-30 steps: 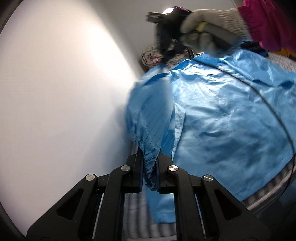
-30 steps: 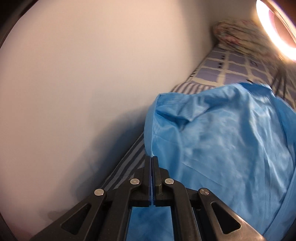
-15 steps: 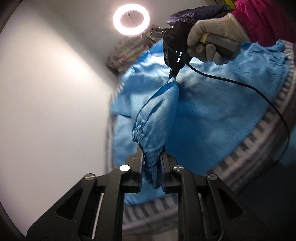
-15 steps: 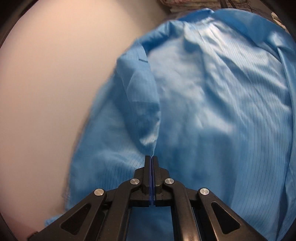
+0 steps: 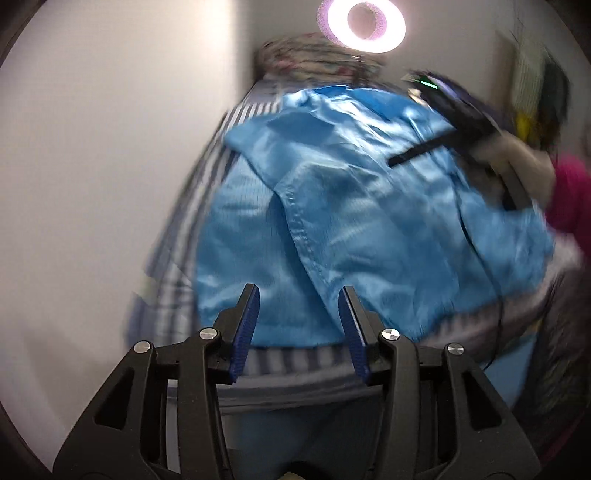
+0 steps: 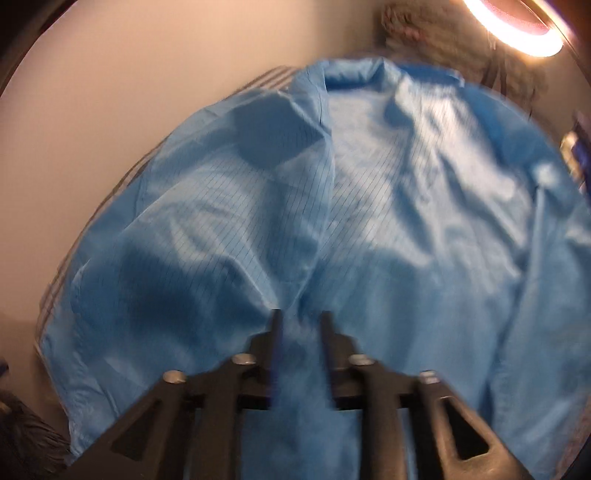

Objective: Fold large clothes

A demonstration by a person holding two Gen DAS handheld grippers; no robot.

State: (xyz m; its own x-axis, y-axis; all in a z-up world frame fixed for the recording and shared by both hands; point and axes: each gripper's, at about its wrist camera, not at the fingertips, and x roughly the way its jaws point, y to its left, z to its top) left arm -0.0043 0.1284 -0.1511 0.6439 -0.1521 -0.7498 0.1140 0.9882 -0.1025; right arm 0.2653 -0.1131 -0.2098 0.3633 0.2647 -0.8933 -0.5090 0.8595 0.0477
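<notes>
A large light-blue garment [image 5: 351, 206] with fine dark grid lines lies spread on a striped bed, with a sleeve folded in across its body. My left gripper [image 5: 299, 295] is open and empty just above the garment's near edge. In the right wrist view the garment [image 6: 369, 206] fills the frame. My right gripper [image 6: 298, 315] is open, its fingers apart just above the fabric at the end of a fold ridge. It also shows blurred in the left wrist view [image 5: 454, 122], held in a gloved hand over the garment's far right side.
A white wall [image 5: 110, 166] runs along the left of the bed. A striped sheet [image 5: 207, 155] shows around the garment. A patterned pillow [image 5: 317, 55] lies at the far end under a ring light [image 5: 362, 22]. A magenta sleeve [image 5: 569, 195] is at right.
Both grippers have let go of the sleeve and opened. The sleeve now lies folded over the garment's body. Both grippers have swung and pulled back from it.
</notes>
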